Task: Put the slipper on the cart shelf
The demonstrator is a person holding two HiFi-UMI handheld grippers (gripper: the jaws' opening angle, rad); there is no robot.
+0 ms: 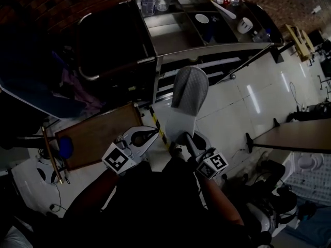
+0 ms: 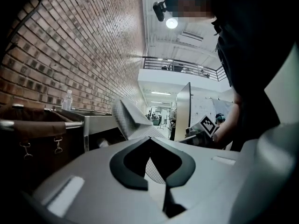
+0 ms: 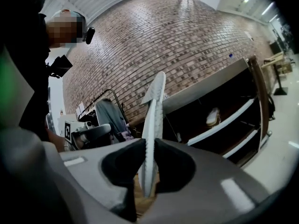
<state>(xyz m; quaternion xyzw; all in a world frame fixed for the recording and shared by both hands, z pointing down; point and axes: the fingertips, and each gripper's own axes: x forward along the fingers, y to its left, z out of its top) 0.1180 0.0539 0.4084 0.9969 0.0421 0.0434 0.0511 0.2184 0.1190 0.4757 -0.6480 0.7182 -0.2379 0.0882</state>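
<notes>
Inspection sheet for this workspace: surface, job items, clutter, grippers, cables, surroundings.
Surface: light tiled floor with a yellow-black striped strip.
Job's things: grey slipper held in the air in front of the cart, not yet on a shelf.
Clutter: water bottle and white dish on the cart top; pale item on a cart shelf, too small to name.
Grippers: right gripper shut on the slipper, seen edge-on; left gripper shut, nothing held.
Cables: what looks like a thin cord on the floor at the right.
Surroundings: brick wall, wooden board, table.
</notes>
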